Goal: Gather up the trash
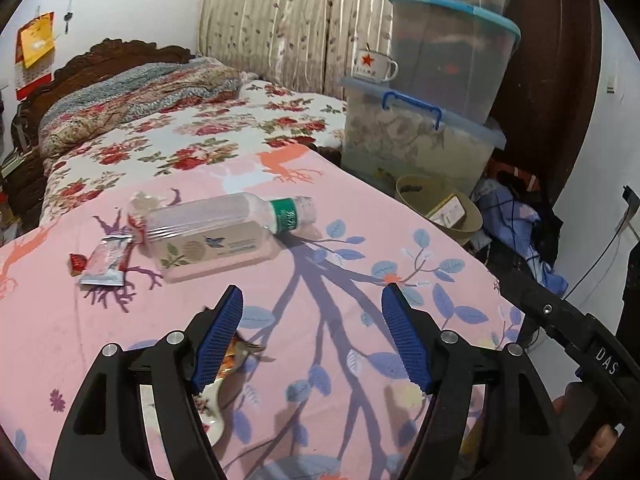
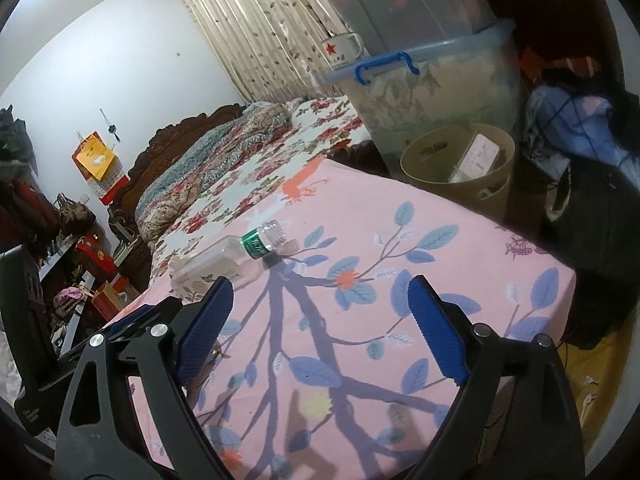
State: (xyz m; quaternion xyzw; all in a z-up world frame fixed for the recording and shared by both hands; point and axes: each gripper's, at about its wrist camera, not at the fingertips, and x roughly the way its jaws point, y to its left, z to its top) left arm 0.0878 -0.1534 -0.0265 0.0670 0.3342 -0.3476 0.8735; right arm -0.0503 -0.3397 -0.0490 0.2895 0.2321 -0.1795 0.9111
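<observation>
The pink sheet [image 1: 328,320] covers the near part of the bed, and its right edge drops off toward 3 o'clock in both wrist views, with dark floor clutter beyond. Between the two grippers the sheet lies bare and flat; its tree-and-leaf print runs up toward 12 o'clock.

In the left wrist view an empty plastic bottle [image 1: 228,232] lies on its side at 11 o'clock, its green-banded neck pointing toward 2 o'clock. Just beside its base at 10 o'clock lie a red and silver wrapper [image 1: 107,261] and a small red candy wrapper [image 1: 77,262]. A crumpled snack wrapper [image 1: 236,354] sits under the left finger of the left gripper [image 1: 312,336]; whether it touches the finger I cannot tell. Past the bed edge at 2 o'clock stands a tan wastebasket [image 1: 416,196] with a cardboard box [image 1: 448,210] inside it. Behind it rise 3 stacked storage bins [image 1: 420,136], with a white mug [image 1: 374,65] bearing a red star on the lowest lid. The floral quilt [image 1: 192,132] and the curtain [image 1: 288,20] fill the far side.

The left gripper is spread wide and holds nothing. The right gripper [image 2: 320,328] is likewise spread wide with nothing between its fingers, hovering over the sheet with the bottle at 11 o'clock of it.
</observation>
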